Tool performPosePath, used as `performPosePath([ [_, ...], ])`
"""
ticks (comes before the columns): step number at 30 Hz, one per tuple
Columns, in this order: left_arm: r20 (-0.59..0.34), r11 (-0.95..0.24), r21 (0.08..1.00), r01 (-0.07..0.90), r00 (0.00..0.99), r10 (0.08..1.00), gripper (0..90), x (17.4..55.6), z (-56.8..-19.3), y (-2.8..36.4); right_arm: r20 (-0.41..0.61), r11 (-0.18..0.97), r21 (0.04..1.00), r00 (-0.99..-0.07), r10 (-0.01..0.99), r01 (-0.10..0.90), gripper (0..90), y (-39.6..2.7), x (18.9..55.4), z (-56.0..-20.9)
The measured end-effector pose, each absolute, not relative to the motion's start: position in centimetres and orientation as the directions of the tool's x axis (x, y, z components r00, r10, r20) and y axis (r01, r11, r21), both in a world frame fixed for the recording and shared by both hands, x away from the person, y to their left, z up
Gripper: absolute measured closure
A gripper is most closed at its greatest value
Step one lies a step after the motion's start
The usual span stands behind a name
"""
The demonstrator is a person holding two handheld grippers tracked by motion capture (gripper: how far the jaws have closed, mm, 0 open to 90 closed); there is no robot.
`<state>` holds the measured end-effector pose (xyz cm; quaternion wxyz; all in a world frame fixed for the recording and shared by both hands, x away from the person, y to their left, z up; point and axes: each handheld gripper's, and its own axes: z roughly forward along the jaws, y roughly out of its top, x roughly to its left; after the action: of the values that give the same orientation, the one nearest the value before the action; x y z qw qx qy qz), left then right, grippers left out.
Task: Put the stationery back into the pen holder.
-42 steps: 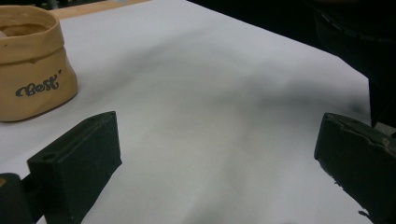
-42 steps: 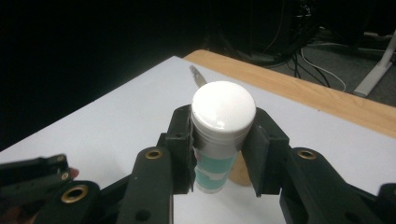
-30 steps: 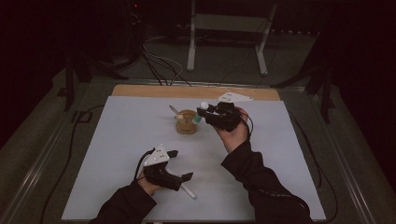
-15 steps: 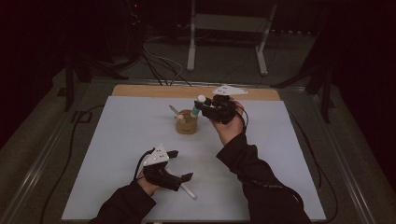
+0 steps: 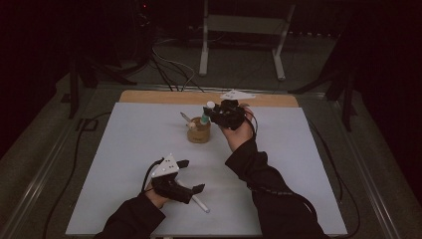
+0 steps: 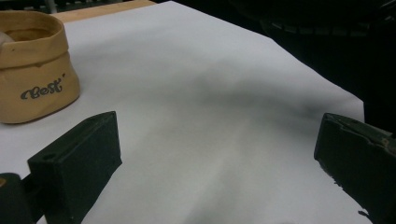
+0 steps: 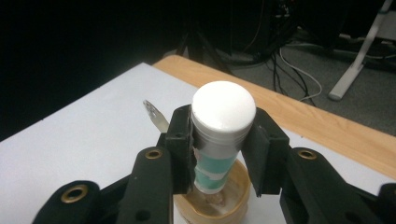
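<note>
A tan cup marked "Best" stands on the white mat, far of centre. My right gripper is shut on a teal-and-white tube with a white cap. It holds the tube upright, its lower end in the cup's mouth. In the right gripper view the jaws of the right gripper clamp the tube just under the cap. A thin metal piece sticks out of the cup. My left gripper rests open near the front, with only bare mat between its jaws.
A white pen-like stick lies on the mat beside the left gripper. The white mat covers a wooden table, whose far edge shows. White paper lies there. Stand legs and cables are on the floor behind.
My right gripper has carried the tube leftward and brought it down over the cup. The left gripper has stayed put.
</note>
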<state>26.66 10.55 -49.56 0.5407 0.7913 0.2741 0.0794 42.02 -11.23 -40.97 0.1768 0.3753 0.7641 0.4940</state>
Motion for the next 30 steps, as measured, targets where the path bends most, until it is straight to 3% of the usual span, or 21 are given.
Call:
performPosePath([
  [22, -0.164, -0.263, 0.903, 0.339, 0.840, 0.518, 1.2, 26.7, -49.6, 10.7, 0.028, 0.349, 0.828, -0.655, 0.755, 0.438, 64.4, -9.2, 43.5, -43.7],
  [23, -0.159, -0.264, 0.905, 0.334, 0.840, 0.519, 1.2, 26.7, -49.6, 10.7, 0.022, 0.352, 0.830, -0.655, 0.755, 0.433, 61.6, -9.1, 43.5, -43.7],
  [25, -0.157, -0.264, 0.905, 0.333, 0.839, 0.521, 1.2, 26.7, -49.6, 10.7, 0.045, 0.319, 0.843, -0.647, 0.761, 0.433, 46.7, -9.3, 43.4, -43.4],
  [30, -0.159, -0.260, 0.906, 0.335, 0.837, 0.523, 1.2, 26.7, -49.5, 10.7, 0.074, 0.271, 0.865, -0.642, 0.763, 0.422, 29.1, -9.8, 42.6, -42.3],
])
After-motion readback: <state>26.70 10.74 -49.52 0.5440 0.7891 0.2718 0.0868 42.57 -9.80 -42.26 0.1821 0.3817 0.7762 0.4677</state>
